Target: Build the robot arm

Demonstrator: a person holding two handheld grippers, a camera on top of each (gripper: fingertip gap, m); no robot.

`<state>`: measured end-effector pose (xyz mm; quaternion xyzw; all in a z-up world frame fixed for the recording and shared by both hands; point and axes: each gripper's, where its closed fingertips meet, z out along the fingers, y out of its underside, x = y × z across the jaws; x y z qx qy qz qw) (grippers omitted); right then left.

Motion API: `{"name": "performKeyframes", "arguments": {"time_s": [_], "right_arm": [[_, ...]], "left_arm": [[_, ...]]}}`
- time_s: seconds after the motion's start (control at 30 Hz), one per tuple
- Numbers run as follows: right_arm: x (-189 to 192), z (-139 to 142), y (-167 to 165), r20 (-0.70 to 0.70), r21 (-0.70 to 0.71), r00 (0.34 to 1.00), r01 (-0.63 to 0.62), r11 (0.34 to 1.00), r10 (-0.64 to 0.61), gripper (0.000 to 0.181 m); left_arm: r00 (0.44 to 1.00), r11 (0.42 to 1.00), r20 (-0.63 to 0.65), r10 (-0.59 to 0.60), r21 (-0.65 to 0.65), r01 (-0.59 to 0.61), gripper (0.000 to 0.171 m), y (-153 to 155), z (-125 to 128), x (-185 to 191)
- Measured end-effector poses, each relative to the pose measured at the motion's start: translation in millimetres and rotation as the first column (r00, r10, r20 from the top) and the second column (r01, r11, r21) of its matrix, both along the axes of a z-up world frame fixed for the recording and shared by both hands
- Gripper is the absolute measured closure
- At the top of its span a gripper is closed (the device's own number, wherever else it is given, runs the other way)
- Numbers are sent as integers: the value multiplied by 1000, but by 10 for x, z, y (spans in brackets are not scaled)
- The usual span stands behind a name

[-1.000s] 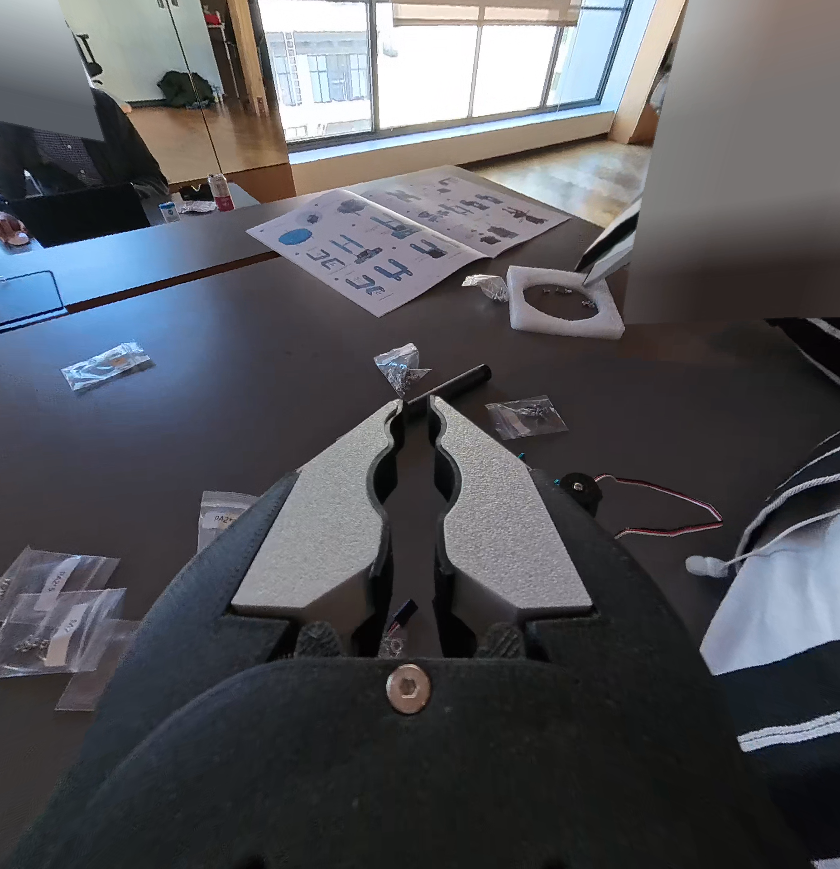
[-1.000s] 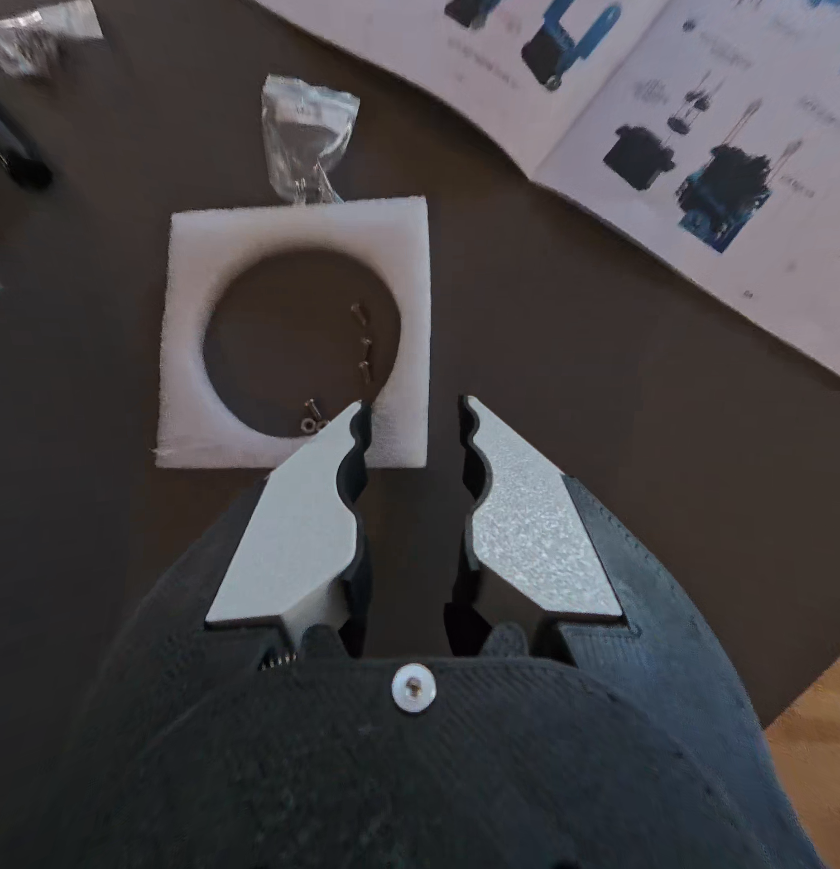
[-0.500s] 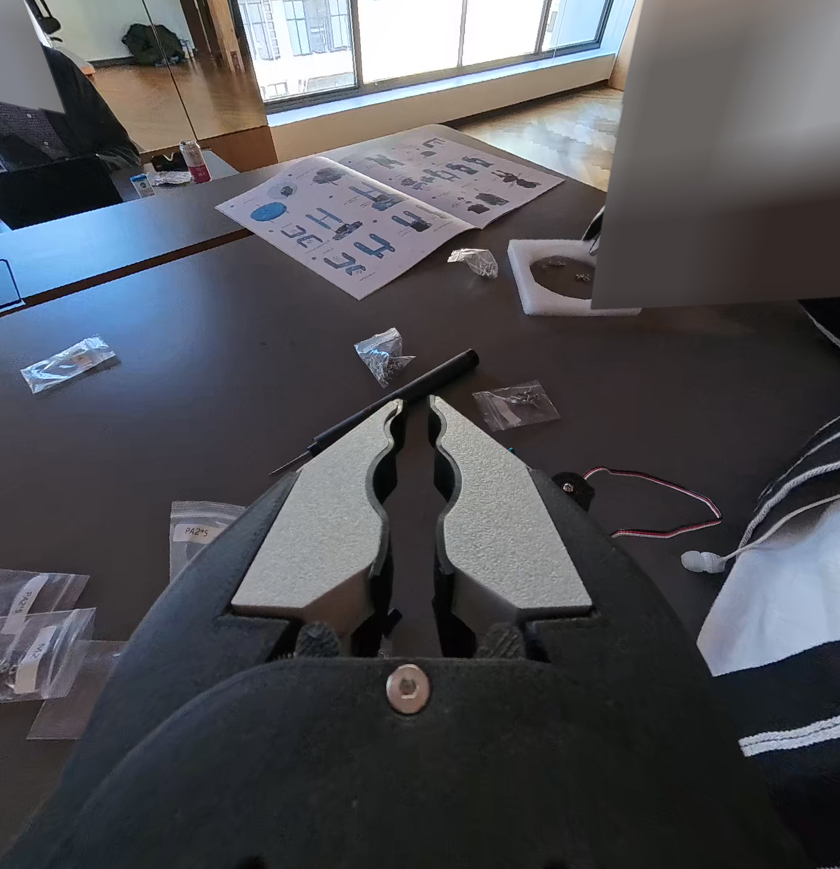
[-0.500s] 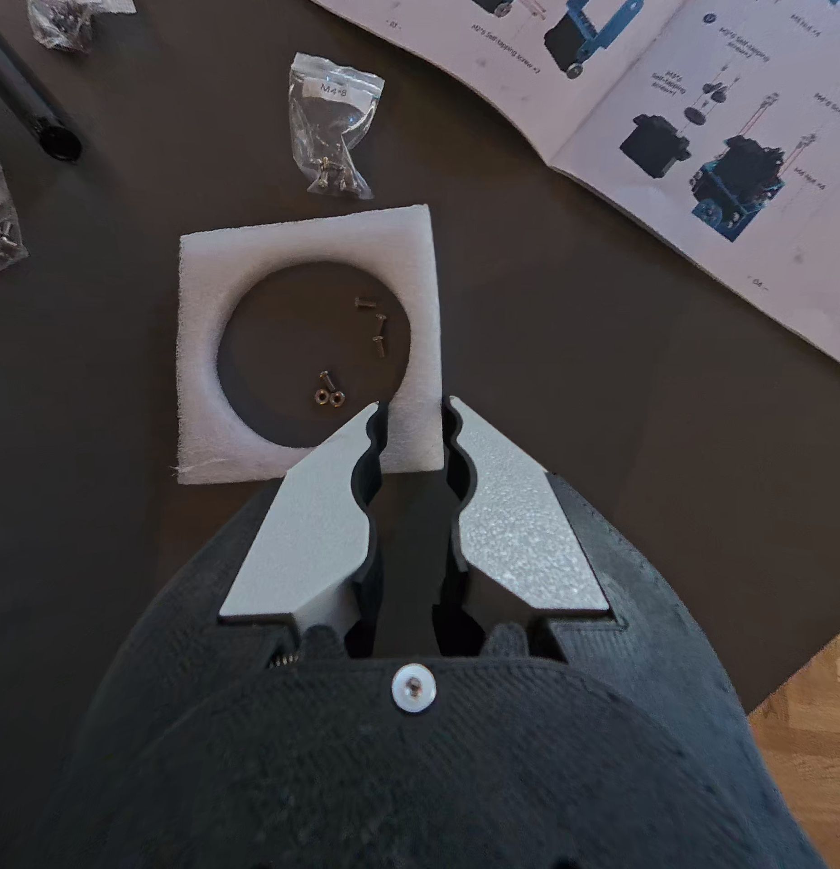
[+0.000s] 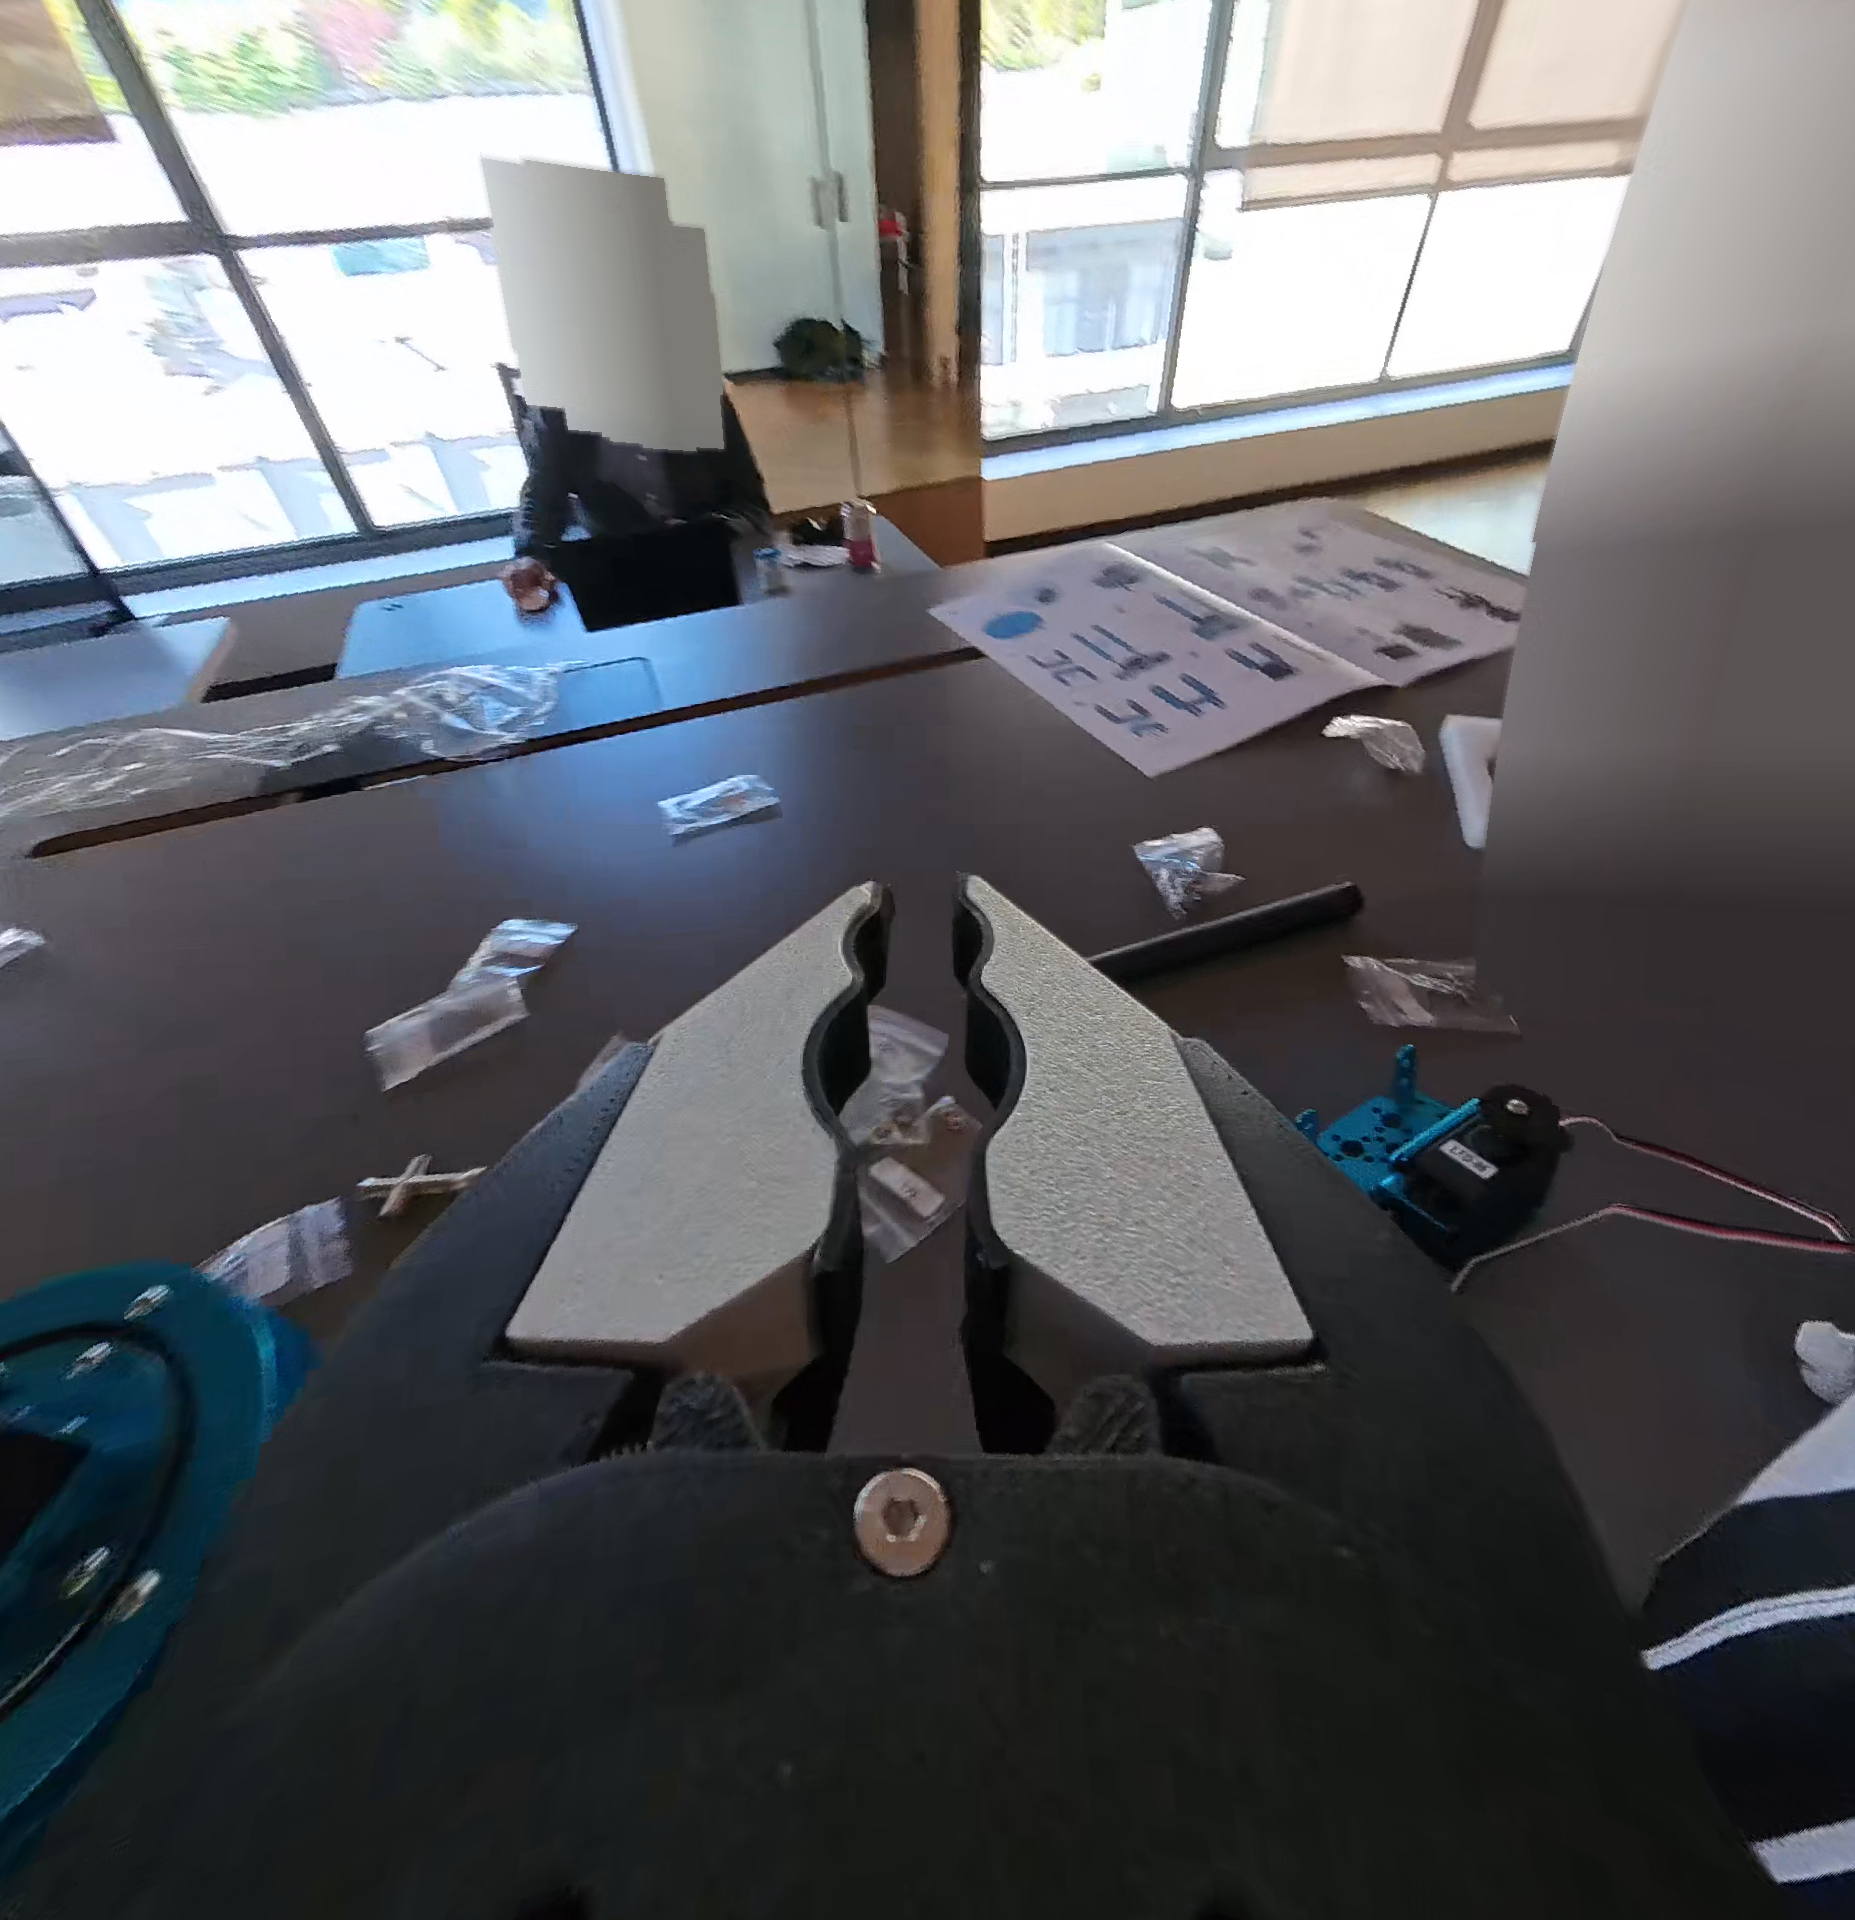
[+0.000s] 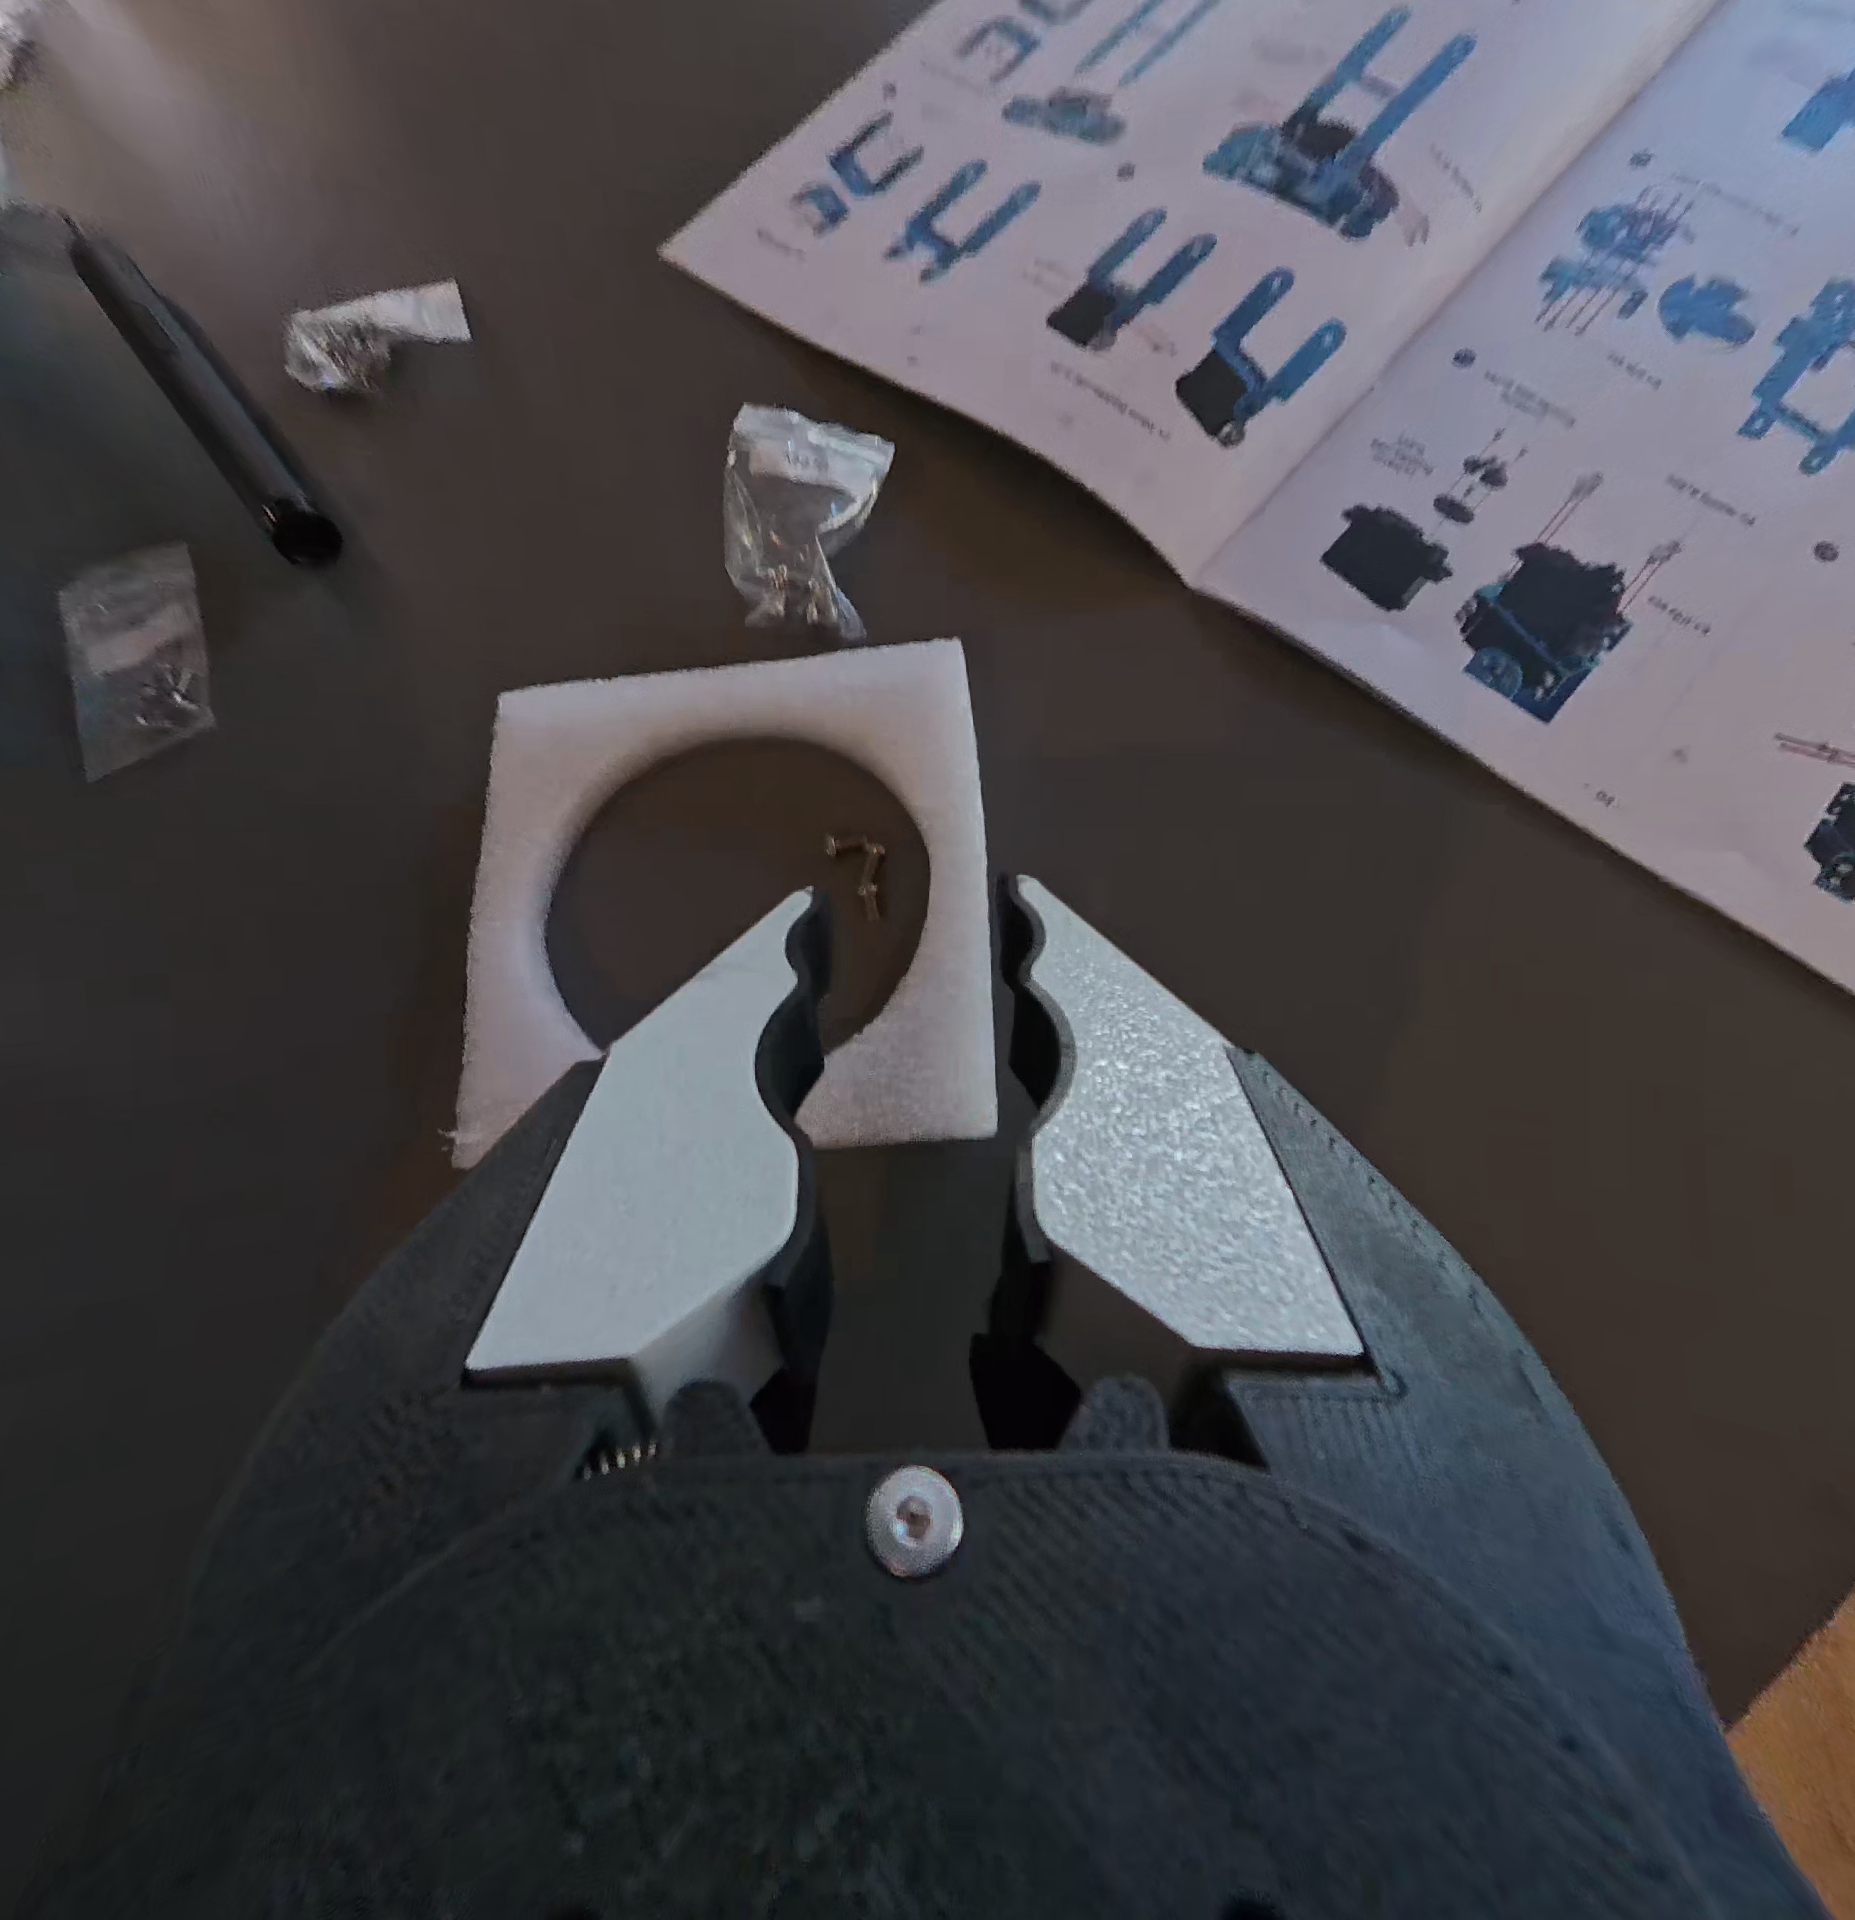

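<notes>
The left gripper [image 5: 918,904], jaws slightly parted and empty, hangs over small bags [image 5: 902,1132]. The right gripper [image 6: 912,894], jaws parted and empty, straddles a foam frame's [image 6: 944,790] edge beside loose screws [image 6: 861,862].

I am holding the left gripper [image 5: 918,894] nearly level, its 2 fingers [image 5: 736,1143] sitting close together with only a narrow gap at the tips and nothing clamped. I am tilting the right gripper [image 6: 912,894] steeply downward, its 2 fingers [image 6: 1162,1164] spreading apart with a clear gap, gripping nothing.
</notes>
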<state>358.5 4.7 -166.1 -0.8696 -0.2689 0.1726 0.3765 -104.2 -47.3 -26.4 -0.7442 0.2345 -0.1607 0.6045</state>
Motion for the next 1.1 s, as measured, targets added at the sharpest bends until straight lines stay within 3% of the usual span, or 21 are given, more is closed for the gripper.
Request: {"name": "performKeyframes", "arguments": {"time_s": [0.13, 0.37, 0.87, 1.1], "right_arm": [[-25, 146, 70, -42, 92, 999, -1, 996, 5, 150], [-9, 347, 120, -78, 201, 997, 16, 979, -1, 151], [-5, 300, 143, -49, 215, 999, 8, 977, 2, 150], [-55, 289, 145, -51, 217, 999, -7, 976, 18, 149]], "left_arm": [[997, 997, 15, 74, 22, -74, 162, -65, 41, -295], [994, 993, -6, 105, 51, -104, 162, -122, 89, -418], [961, 939, -21, 276, 220, -265, 159, -273, 675, -984], [947, 920, -11, 320, 244, -308, 158, -348, 759, -1150]]}}
